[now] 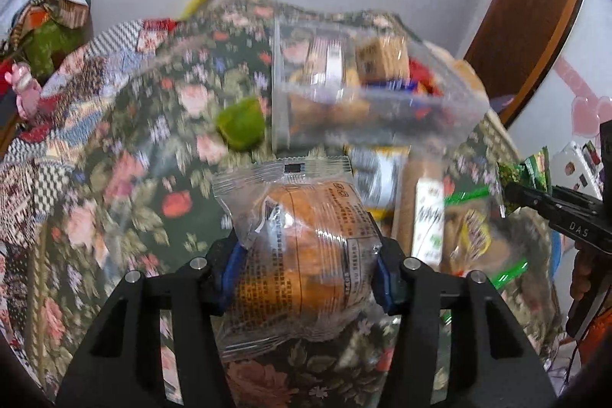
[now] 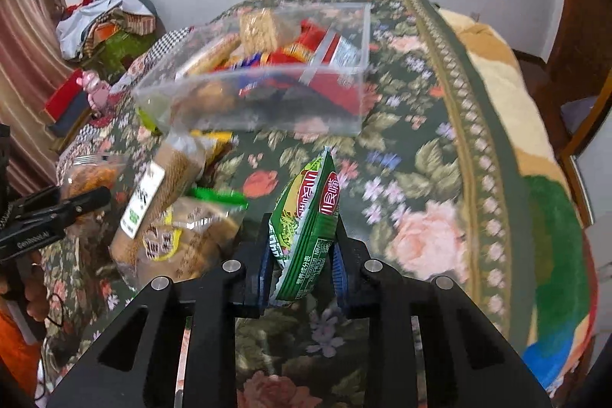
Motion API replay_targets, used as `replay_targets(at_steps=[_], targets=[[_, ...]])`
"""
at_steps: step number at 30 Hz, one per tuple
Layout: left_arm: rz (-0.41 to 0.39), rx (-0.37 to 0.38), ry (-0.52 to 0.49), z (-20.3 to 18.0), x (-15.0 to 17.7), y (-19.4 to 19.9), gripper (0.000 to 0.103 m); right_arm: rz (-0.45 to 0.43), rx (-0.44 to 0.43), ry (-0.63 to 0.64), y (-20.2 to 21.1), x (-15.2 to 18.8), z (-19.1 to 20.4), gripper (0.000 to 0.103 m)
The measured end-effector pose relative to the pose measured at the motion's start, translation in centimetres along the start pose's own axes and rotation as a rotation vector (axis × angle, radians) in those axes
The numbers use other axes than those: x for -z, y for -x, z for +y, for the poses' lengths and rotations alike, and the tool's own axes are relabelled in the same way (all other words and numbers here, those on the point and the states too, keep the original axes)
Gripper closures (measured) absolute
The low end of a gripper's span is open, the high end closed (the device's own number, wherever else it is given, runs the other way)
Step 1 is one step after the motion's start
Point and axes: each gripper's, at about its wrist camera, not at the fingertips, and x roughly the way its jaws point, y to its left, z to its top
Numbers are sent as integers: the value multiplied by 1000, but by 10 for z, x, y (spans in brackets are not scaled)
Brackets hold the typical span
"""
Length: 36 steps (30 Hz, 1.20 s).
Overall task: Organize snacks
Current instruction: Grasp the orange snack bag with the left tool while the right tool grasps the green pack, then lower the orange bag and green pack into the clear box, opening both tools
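Note:
My left gripper (image 1: 306, 266) is shut on a clear-wrapped golden bread packet (image 1: 302, 236), its blue pads pressing both sides. My right gripper (image 2: 304, 262) is shut on a green snack packet (image 2: 310, 213) with red labels, held upright on edge. Beyond both stands a clear plastic box (image 2: 267, 90) holding several wrapped snacks; the same box (image 1: 363, 94) shows blurred in the left wrist view. The right gripper (image 1: 535, 197) with the green packet (image 1: 529, 171) appears at that view's right edge. The left gripper (image 2: 76, 201) shows at the left of the right wrist view.
Everything lies on a dark floral bedspread (image 2: 420, 148). Loose packets of brown crackers and bread (image 2: 172, 217) sit between the two grippers. A green round object (image 1: 241, 125) lies left of the box. Clothes are piled (image 2: 107, 21) at the back left; a wall stands behind.

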Motion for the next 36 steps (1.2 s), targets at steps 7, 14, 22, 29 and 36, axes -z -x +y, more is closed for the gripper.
replay_targets(at_steps=[7, 14, 22, 29, 36], targets=[[-89, 3, -33, -14, -40, 14, 48, -79, 5, 10, 18, -24, -2, 79], [-126, 5, -56, -28, -72, 6, 48, -135, 15, 30, 16, -51, 0, 79], [-121, 44, -36, -31, -114, -27, 48, -168, 36, 46, 4, -84, -4, 79], [-98, 40, -31, -28, -148, -62, 48, -158, 38, 70, -21, -110, -4, 79], [-72, -7, -47, -18, -169, -98, 48, -140, 33, 118, -52, -135, 5, 79]])
